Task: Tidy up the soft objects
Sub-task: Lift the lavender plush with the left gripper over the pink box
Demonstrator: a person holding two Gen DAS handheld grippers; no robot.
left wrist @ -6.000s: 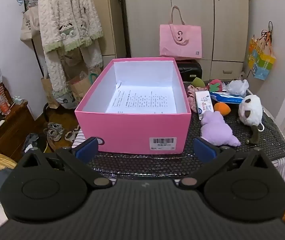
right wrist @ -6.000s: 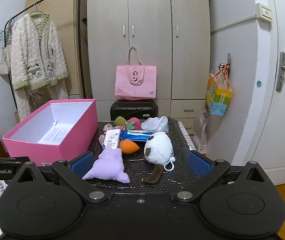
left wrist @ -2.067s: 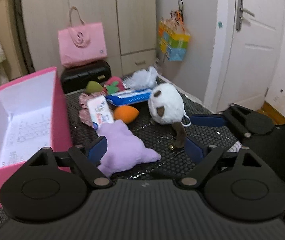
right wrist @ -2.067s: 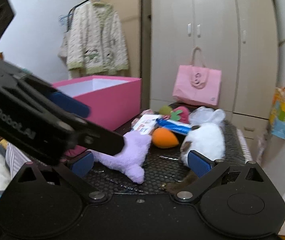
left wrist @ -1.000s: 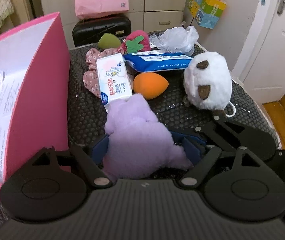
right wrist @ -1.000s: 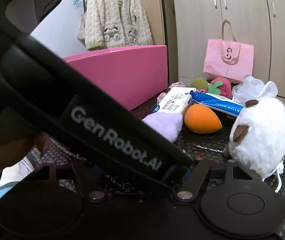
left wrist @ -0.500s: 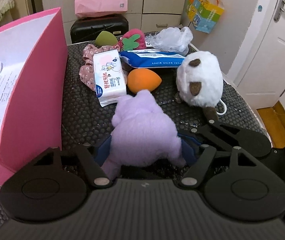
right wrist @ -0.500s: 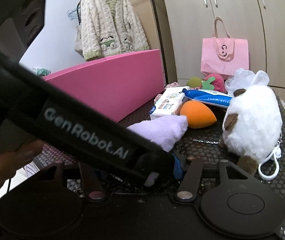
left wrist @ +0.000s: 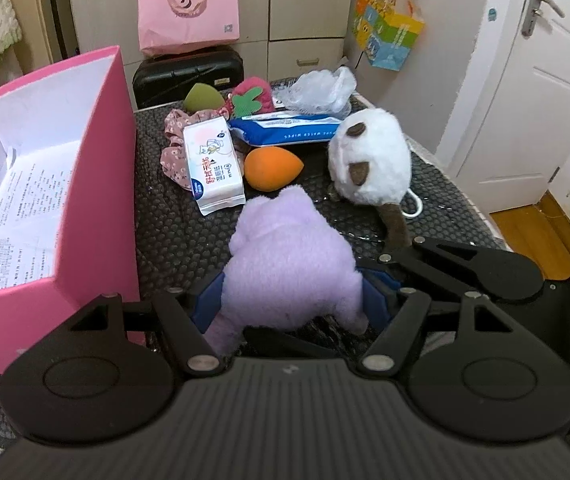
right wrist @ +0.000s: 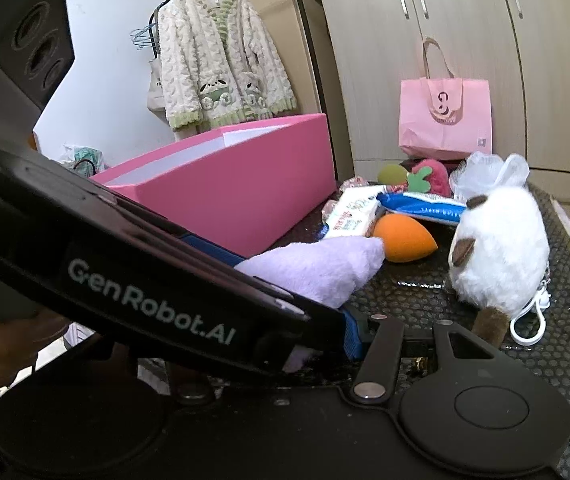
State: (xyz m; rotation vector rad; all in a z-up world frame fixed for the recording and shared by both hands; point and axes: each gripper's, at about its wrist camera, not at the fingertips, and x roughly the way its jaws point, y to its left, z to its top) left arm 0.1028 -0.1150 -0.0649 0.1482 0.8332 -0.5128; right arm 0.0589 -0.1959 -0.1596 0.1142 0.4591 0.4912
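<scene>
1. Both grippers meet at the purple plush [left wrist: 289, 268], near the table's [left wrist: 173, 236] front edge.
2. My left gripper [left wrist: 291, 300] has just closed in; its blue pads [left wrist: 207, 300] press the plush's sides, gripping it.
3. My right gripper [left wrist: 385, 280] has closed in too; one blue pad [right wrist: 351, 338] touches the plush, but I can't tell if it grips.
4. I see the pink box [left wrist: 97, 184] at the table's left edge, beside the plush.
5. I see the white plush [left wrist: 369, 168] toward the right edge.
</scene>
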